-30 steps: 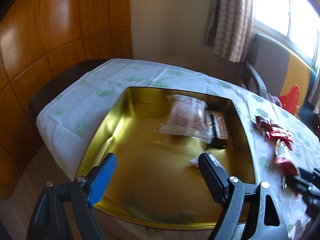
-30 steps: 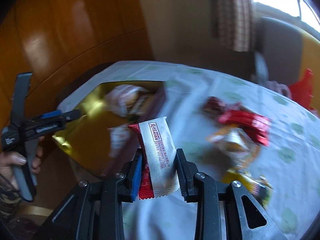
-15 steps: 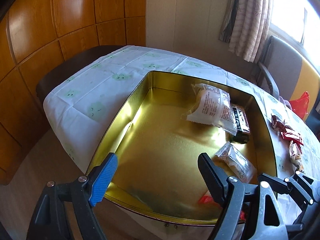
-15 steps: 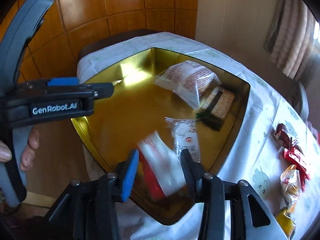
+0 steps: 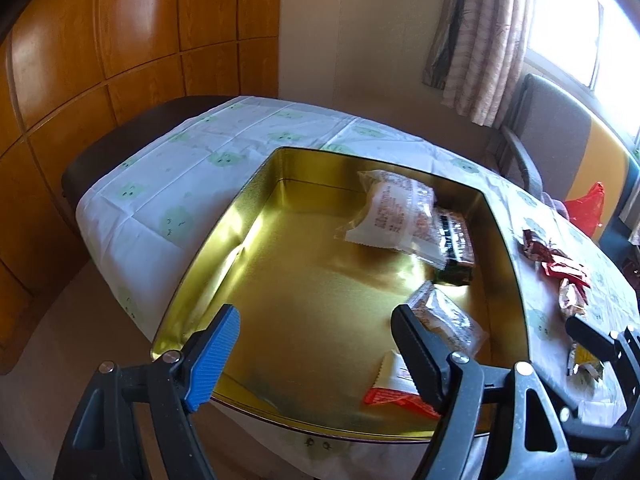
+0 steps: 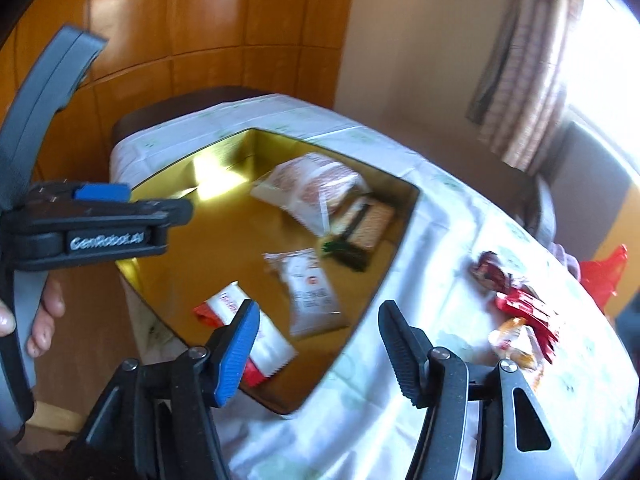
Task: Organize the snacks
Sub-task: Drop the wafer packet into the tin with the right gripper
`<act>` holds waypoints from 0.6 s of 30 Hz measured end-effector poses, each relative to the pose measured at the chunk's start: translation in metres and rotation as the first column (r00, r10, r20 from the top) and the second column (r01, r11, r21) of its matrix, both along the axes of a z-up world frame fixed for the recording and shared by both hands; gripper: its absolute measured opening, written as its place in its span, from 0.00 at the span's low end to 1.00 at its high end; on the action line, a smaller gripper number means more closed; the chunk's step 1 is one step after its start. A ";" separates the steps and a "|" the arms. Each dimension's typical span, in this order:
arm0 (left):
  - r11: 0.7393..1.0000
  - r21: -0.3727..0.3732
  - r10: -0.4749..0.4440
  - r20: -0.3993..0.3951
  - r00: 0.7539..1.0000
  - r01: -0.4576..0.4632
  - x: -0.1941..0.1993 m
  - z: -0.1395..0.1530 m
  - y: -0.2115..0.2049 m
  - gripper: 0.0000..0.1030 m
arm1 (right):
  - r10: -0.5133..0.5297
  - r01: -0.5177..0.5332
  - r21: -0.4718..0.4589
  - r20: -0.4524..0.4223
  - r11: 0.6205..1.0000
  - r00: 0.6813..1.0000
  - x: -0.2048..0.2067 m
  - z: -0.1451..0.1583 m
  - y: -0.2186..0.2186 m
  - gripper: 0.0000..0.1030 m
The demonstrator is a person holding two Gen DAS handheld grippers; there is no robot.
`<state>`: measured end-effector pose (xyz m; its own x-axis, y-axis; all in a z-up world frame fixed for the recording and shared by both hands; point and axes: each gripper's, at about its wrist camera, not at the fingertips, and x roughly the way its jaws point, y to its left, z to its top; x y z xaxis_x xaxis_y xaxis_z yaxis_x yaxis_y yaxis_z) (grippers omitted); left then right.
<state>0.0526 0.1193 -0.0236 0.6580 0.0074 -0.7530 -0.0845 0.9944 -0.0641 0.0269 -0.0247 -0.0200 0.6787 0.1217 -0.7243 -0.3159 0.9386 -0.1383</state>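
Right wrist view: the right gripper hung over the near corner of the gold tin, its jaws opening with nothing pinched between them.

The red-and-white wafer packet lay loose on the tin floor just behind the blue finger. Beyond it sat a small clear packet, then a large bun packet on a dark bar. The left gripper, jaws wide and closing slightly, held nothing. More snacks lay on the tablecloth.
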 end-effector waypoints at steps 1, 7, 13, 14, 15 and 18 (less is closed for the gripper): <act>1.000 0.003 -0.012 0.004 1.000 0.012 -0.001 0.001 -0.003 0.76 | -0.015 0.015 0.003 0.005 1.000 1.000 0.000 0.002 -0.004 0.62; 0.998 0.017 -0.064 0.023 0.998 0.064 -0.006 0.008 -0.019 0.76 | -0.091 0.090 0.028 0.019 0.995 0.996 -0.002 0.007 -0.026 0.63; 0.994 0.008 -0.106 0.016 0.994 0.105 -0.008 0.010 -0.032 0.76 | -0.136 0.134 0.046 0.027 0.990 0.990 -0.004 0.009 -0.043 0.66; 0.993 0.009 -0.115 0.016 0.993 0.115 -0.008 0.010 -0.035 0.76 | -0.142 0.140 0.048 0.029 0.989 0.990 -0.005 0.010 -0.045 0.66; 0.992 0.009 -0.127 0.014 0.992 0.127 -0.008 0.011 -0.037 0.76 | -0.148 0.146 0.050 0.031 0.988 0.989 -0.006 0.010 -0.047 0.66; 0.987 0.032 -0.157 0.018 0.987 0.156 -0.010 0.012 -0.046 0.73 | -0.168 0.166 0.058 0.030 0.984 0.985 -0.007 0.009 -0.055 0.66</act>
<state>0.0428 0.0731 -0.0114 0.6680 -0.0745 -0.7404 0.0732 0.9967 -0.0342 0.0203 -0.0798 -0.0107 0.7175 0.0433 -0.6952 -0.1497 0.9843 -0.0932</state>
